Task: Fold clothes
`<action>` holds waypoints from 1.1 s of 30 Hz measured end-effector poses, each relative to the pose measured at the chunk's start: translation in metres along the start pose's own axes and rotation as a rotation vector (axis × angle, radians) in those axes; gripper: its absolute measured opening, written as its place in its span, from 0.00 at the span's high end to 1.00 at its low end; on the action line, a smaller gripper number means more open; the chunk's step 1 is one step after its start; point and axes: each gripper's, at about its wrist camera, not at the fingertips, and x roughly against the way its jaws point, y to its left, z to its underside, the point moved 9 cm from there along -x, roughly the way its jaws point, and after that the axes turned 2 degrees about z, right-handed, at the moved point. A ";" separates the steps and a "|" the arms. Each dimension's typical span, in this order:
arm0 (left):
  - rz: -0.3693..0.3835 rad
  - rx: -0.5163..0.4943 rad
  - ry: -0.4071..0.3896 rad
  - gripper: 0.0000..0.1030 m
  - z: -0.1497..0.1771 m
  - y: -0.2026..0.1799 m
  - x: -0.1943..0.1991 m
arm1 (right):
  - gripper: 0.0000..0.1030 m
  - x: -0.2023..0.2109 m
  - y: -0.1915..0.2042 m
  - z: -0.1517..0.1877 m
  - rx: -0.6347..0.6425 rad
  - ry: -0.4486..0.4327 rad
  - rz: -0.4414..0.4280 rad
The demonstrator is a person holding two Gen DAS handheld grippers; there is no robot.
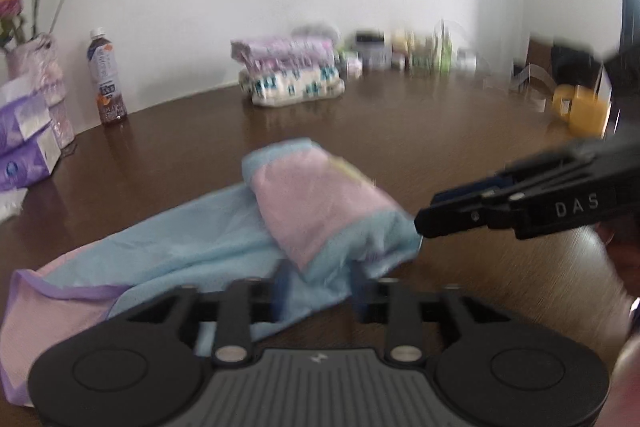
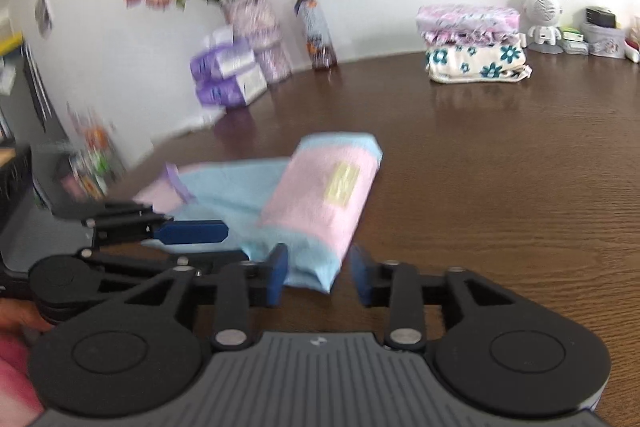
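Left tool (image 1: 318, 289) spread low over cloth (image 1: 320, 211), right tool (image 2: 318, 277) likewise

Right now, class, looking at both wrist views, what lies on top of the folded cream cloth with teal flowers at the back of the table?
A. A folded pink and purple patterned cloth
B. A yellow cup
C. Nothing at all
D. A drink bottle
A: a folded pink and purple patterned cloth is stacked directly on the cream flowered cloth, while the drink bottle stands apart to the left by the wall.
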 end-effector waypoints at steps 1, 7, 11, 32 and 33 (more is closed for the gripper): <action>0.014 0.023 -0.026 0.61 -0.005 0.002 0.002 | 0.65 0.001 -0.002 -0.003 -0.015 -0.011 -0.004; 0.005 0.087 -0.043 0.64 -0.023 0.005 -0.012 | 0.77 -0.026 -0.008 -0.012 -0.049 0.003 0.048; -0.011 0.085 0.012 0.64 -0.012 0.006 -0.024 | 0.80 -0.041 -0.005 -0.003 -0.031 0.045 0.039; 0.106 0.485 0.044 0.76 -0.020 0.044 -0.059 | 0.80 -0.068 -0.024 -0.027 -0.129 0.006 0.019; 0.109 0.497 0.039 0.75 -0.020 0.046 -0.058 | 0.80 -0.067 -0.025 -0.029 -0.142 0.001 0.008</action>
